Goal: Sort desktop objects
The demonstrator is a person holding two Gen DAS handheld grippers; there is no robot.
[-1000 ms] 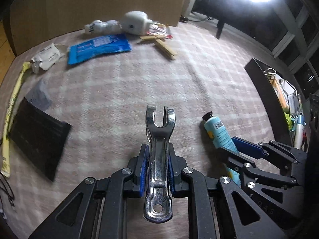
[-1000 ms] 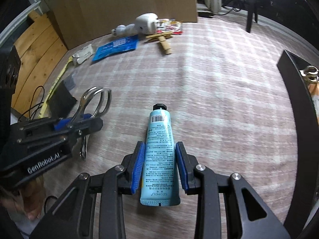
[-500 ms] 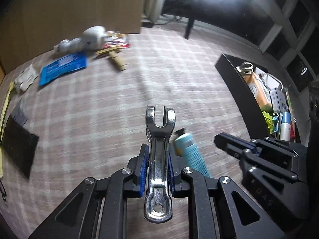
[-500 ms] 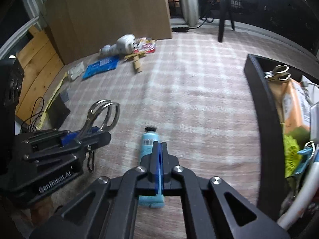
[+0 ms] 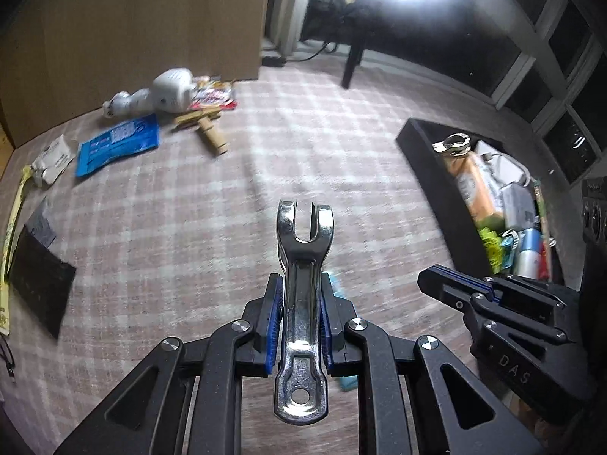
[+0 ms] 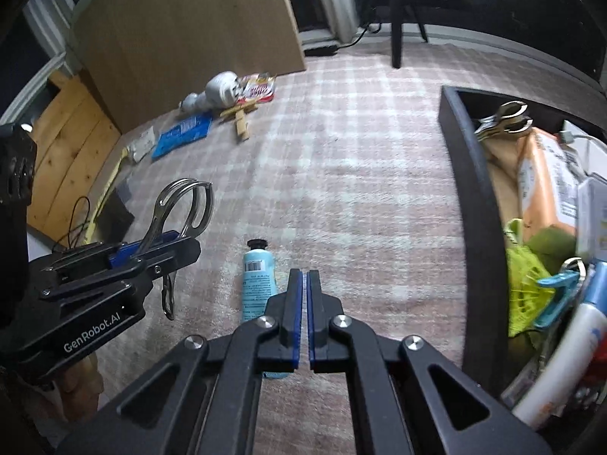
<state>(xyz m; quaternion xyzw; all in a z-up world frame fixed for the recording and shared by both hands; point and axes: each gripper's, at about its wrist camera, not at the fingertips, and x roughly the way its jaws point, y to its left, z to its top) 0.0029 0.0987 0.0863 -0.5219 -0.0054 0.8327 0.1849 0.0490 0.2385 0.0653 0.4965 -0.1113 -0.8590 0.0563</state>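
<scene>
A: Left gripper [image 5: 301,316] noted clamped on a chrome metal clip [image 5: 303,303], blue fingers [image 5: 274,322] pressed on both sides of its handle, forked end pointed away from the camera. Seen from the right wrist too: clip [image 6: 178,212] raised above the checked cloth [image 6: 341,174] on the tabletop.

B: Right gripper [image 6: 304,311]: fingers [image 6: 295,314] almost together, only a thin slit between the pads, just starting to part. Nothing gripped. Light blue tube [image 6: 260,284] left lying flat on the cloth below and just left of the fingertips, black cap pointed away, lower end hidden under the fingers.

A: Black tray [image 6: 474,204] at the right edge, crowded: orange packets, yellow-green item, 1 more metal clip at its far end.

B: Far left of the cloth: blue packet [image 5: 117,144], wooden pegs [image 5: 205,129], white device [image 5: 170,89], black pouch [image 5: 40,284]. Well apart from both grippers.
</scene>
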